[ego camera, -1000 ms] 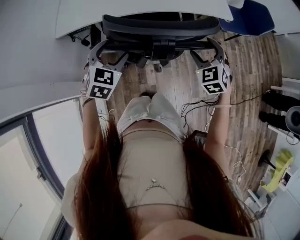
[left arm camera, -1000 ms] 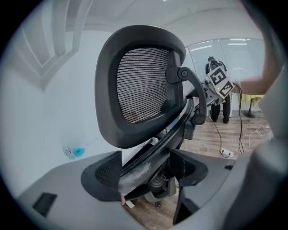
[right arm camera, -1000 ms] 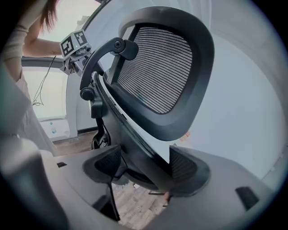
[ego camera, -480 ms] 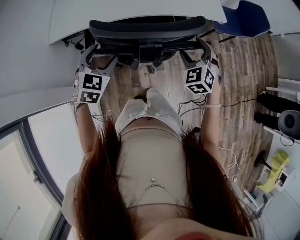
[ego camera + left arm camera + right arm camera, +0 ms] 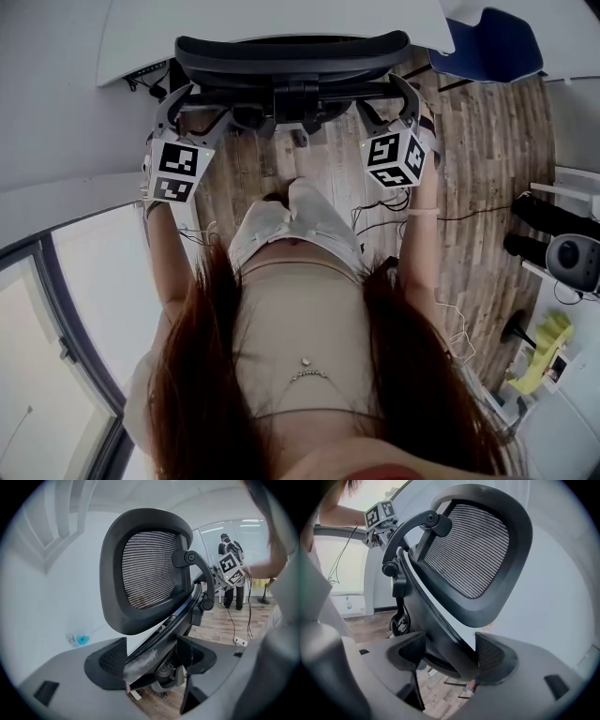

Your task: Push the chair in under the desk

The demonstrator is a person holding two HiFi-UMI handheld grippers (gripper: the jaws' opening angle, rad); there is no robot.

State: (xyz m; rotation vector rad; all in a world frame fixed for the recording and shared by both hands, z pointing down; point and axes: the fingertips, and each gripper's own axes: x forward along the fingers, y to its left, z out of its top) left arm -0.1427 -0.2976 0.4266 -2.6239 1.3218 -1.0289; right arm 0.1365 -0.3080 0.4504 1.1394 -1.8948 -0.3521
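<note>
The black office chair stands in front of me, its backrest top at the edge of the white desk. My left gripper is shut on the left side of the backrest frame, and my right gripper on the right side. In the left gripper view the curved frame fills the space between the pads of the left gripper, below the mesh headrest. The right gripper view shows the same frame wedged between the pads of the right gripper.
A blue chair stands at the desk's right end. Cables trail over the wood floor behind the chair. A glass wall runs along my left. Dark gear sits at the right. A person stands far off.
Both grippers and the chair back have shifted left and slightly up in the head view over the last second. The hold on the frame is unchanged.
</note>
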